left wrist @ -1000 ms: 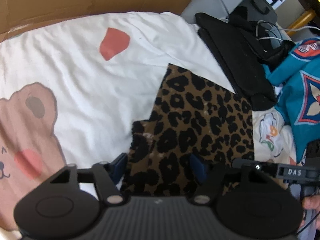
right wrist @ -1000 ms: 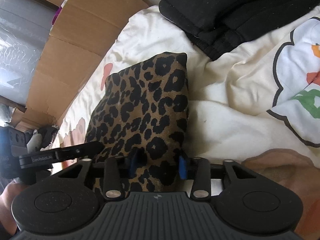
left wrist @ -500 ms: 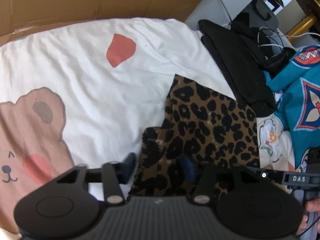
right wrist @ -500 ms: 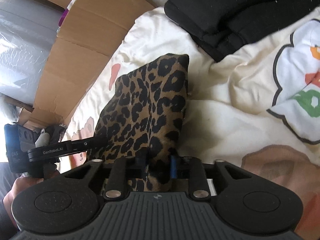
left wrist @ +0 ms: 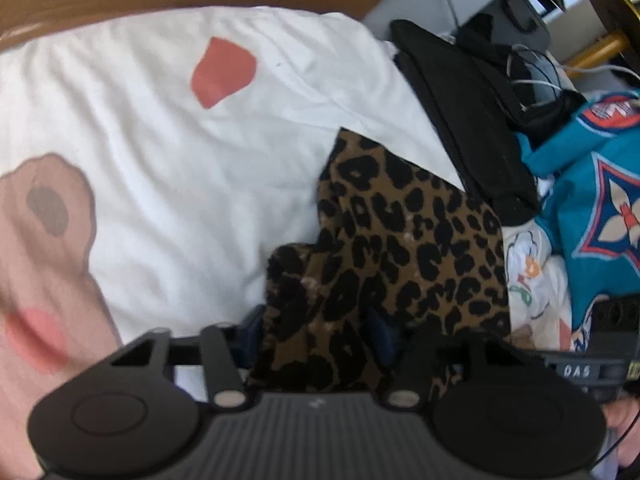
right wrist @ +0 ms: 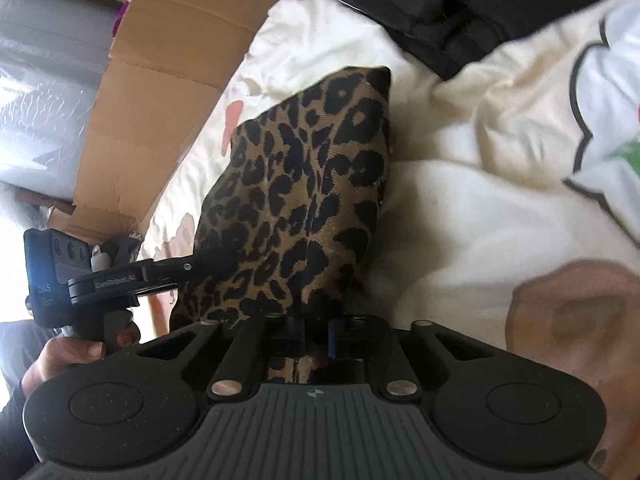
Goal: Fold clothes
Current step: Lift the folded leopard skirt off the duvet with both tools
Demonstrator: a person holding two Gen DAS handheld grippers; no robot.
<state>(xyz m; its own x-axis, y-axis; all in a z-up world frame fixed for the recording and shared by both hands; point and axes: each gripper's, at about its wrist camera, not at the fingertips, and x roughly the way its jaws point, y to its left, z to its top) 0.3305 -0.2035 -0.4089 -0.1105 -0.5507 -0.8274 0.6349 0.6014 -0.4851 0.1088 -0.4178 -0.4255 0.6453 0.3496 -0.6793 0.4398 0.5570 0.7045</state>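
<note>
A leopard-print garment [left wrist: 400,240] lies folded on the white bear-print bedsheet [left wrist: 160,168]. My left gripper [left wrist: 316,332] straddles its near bunched edge. Its jaws are closing with the cloth between the blue pads, and I see no firm pinch. In the right wrist view the same garment [right wrist: 304,184] rises as a tented fold. My right gripper [right wrist: 314,330] is closing, its pads pinching the garment's near corner. A hand [right wrist: 72,356] holds the left gripper's body [right wrist: 120,280] at the left of that view.
Folded black clothes [left wrist: 472,132] lie just beyond the leopard garment, also black clothes [right wrist: 480,8] at the top of the right view. A teal printed garment [left wrist: 592,200] and cables sit at the right. Cardboard [right wrist: 160,80] walls the far side of the bed.
Both grippers narrowed on the leopard garment. The right one went from straddling the corner to pinching it, and the cloth now stands up in a taller fold. The left edge bunched.
</note>
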